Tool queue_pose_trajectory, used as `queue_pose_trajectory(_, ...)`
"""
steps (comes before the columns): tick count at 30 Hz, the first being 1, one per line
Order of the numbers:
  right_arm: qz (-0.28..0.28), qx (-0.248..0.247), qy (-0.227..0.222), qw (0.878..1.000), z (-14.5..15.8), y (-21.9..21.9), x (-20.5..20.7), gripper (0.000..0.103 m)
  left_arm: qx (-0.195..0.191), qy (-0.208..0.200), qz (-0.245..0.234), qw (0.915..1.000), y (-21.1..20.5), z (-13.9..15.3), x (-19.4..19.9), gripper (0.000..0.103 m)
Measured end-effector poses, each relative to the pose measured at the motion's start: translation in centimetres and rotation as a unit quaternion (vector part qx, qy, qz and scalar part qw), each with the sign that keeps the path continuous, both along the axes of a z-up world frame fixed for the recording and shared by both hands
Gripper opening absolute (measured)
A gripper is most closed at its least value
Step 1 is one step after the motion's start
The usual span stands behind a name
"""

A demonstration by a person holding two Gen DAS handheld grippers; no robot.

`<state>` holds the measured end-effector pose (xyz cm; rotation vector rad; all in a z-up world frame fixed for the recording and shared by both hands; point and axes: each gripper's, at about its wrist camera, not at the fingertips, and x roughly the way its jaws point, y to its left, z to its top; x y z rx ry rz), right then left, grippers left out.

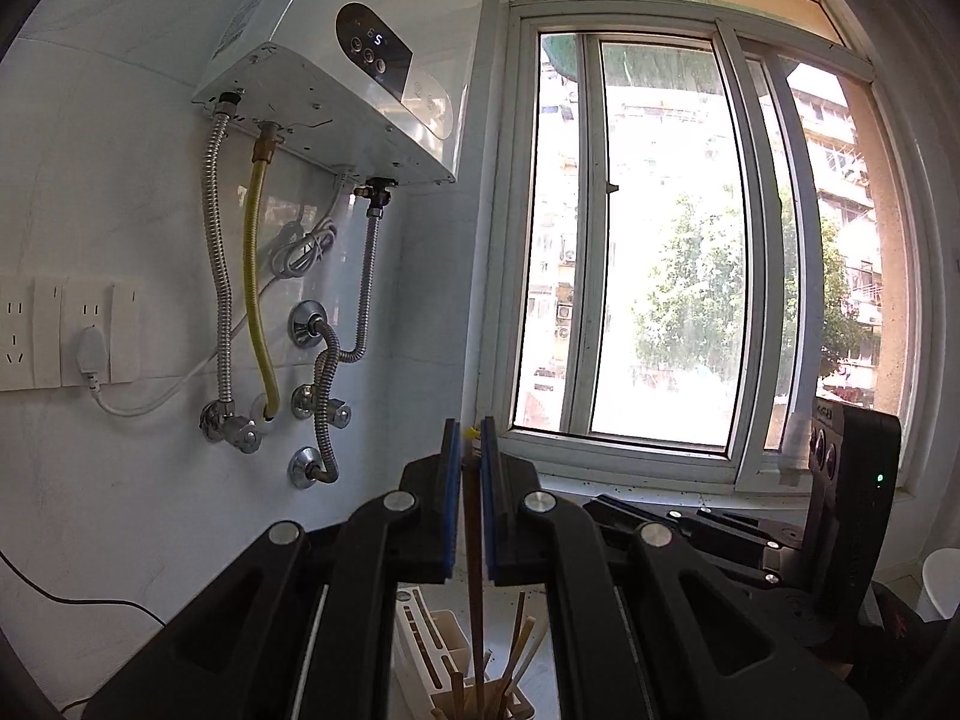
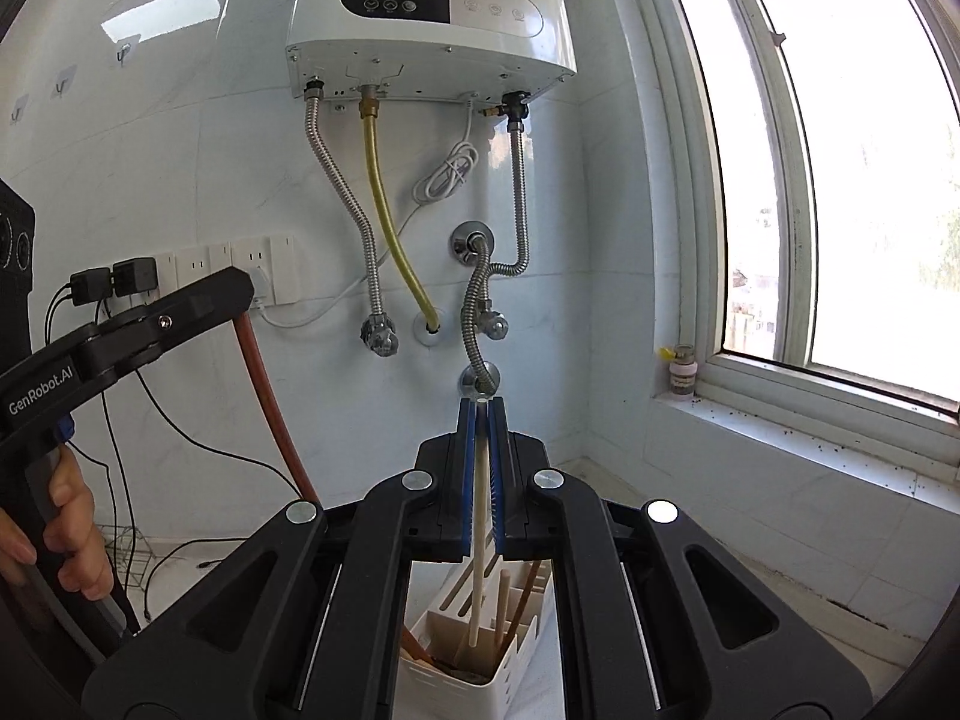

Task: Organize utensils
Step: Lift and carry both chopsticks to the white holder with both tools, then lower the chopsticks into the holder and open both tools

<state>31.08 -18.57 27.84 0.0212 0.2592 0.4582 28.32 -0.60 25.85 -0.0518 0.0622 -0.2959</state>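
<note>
Right wrist: chopstick [image 2: 480,516] between fingers [image 2: 465,468]

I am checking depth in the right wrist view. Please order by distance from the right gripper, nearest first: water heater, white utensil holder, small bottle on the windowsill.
From the right gripper:
1. White utensil holder, directly below.
2. Small bottle, right, on the sill.
3. Water heater, high on the wall.

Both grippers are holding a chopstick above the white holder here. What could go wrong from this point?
1. The right gripper pinches the pale chopstick between narrow blue pads; it hangs long below and might pivot or slip.
2. The left gripper holds a dark chopstick above the utensil holder, where loose sticks lean; lowering it may snag them.
3. The grippers work close together and may collide.
</note>
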Motion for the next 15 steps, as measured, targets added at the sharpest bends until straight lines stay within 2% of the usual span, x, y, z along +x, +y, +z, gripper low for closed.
queue_pose_trajectory(7,0.008,-0.013,0.028,0.999,-2.3,0.6,1.6,0.004,0.019,0.031,-0.002,0.9993,-1.0,-2.2,2.9,0.006)
queue_pose_trajectory(12,0.015,-0.027,0.041,0.999,-3.9,1.0,1.8,0.004,0.039,0.057,-0.005,0.9976,-1.5,-4.6,3.9,0.006)
queue_pose_trajectory(15,0.023,-0.029,0.052,0.998,-4.8,1.1,2.0,0.004,0.037,0.077,-0.010,0.9963,-1.3,-5.8,4.2,0.006)
